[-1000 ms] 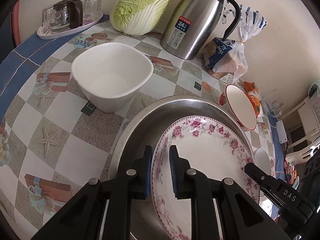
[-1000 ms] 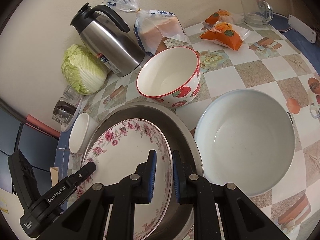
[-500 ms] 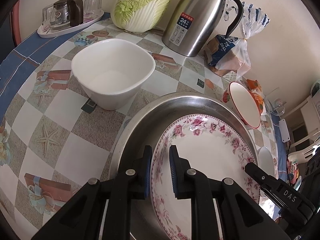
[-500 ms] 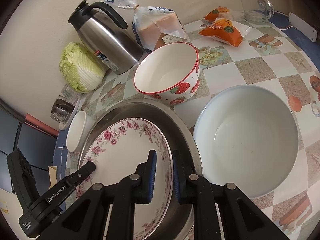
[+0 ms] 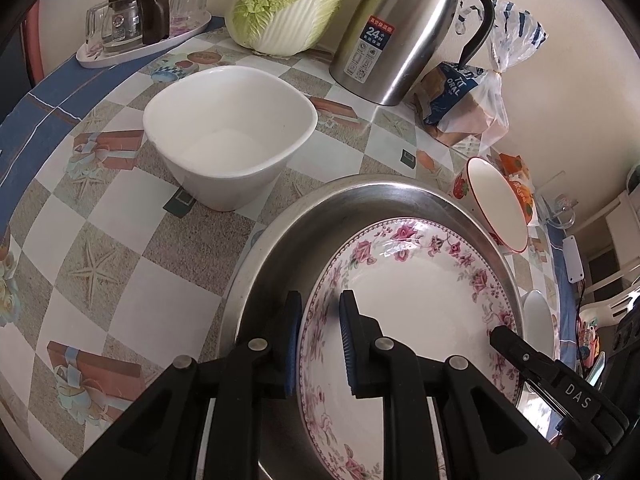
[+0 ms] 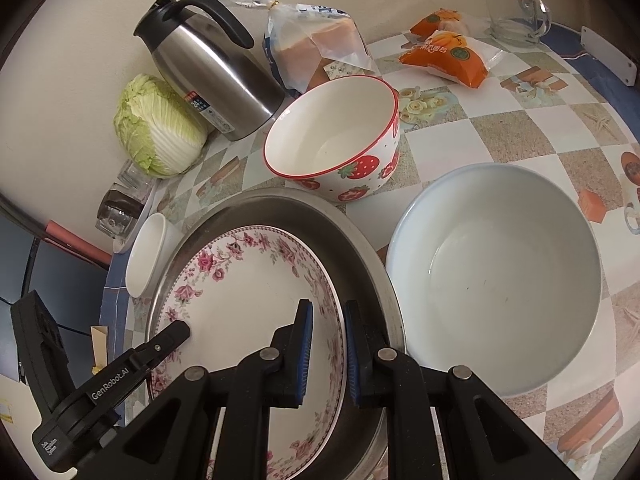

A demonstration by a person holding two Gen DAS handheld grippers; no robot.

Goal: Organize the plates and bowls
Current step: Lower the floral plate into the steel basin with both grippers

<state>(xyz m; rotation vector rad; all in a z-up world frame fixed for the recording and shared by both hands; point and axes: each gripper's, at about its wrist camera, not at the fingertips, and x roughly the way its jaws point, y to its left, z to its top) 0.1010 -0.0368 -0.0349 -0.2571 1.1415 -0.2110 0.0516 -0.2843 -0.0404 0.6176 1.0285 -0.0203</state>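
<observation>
Item: round white porcelain plate with pink floral rim (image 5: 420,304). It lies inside a wide, shallow stainless-steel basin (image 5: 360,200) on the checked table (image 5: 120,260), toward the near edge.

Hold: left claw (image 5: 318,344) is narrowed onto the plate's left rim, one blue pad outside and one inside; right claw (image 6: 325,352) is pinched likewise on the opposite rim. Whether the plate has cleared the basin floor is hard to judge from these angles.

Condition: glossy, clean, no chips seen; the glaze looks slippery.

Risks: uneven raising by the two claws could tilt the plate until it slides from the pads; its rim could strike the basin wall and chip.

Neighbours: square white ceramic bowl (image 5: 230,148) toward the table's left; strawberry-printed bowl with red rim (image 6: 334,140) just behind the basin; large pale-blue round bowl (image 6: 496,280) beside it on the right.
</observation>
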